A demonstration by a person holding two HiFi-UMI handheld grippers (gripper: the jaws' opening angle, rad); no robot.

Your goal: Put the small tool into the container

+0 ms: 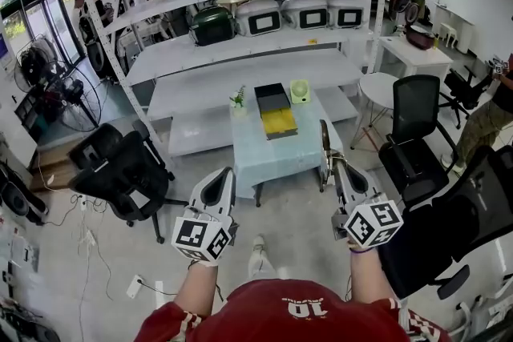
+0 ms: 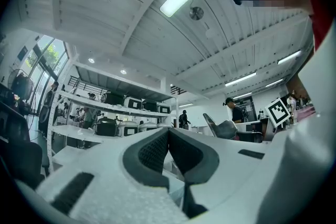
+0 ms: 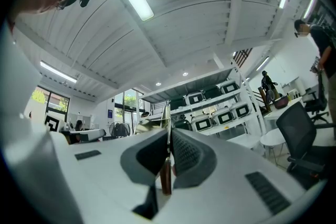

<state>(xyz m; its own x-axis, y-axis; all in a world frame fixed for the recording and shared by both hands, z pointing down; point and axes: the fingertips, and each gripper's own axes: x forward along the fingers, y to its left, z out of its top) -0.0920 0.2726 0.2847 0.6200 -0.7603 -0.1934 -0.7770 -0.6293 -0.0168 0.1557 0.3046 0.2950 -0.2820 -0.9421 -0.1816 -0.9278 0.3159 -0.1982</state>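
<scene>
Step in hand: carrying the small tool to the container. This is my judgement; the drop is not yet made.
Doing it well: bring the right tongs forward and a little leftward until the tool hangs over the container's open part. Lower it so the tip is inside the walls, and only then let go. The tool is thin and long, so a high release could bounce it out or tip it over the rim. Keep clear of the small plant and the green object that flank the container.
Left tongs: clenched on nothing; the left gripper view shows the pads meeting with only air beyond. They hang near the worktop's near left corner and have no part in the carry.
Container: dark box with a yellow inside, on the far middle of the pale blue worktop. It is ahead of both tongs and well apart from them.
Small tool: slender, with a brownish handle and a thin metal shaft. It is pinched upright between the pads and juts out past them, to the right of the container.
Right tongs: grasping the small tool, by the worktop's near right edge.
</scene>
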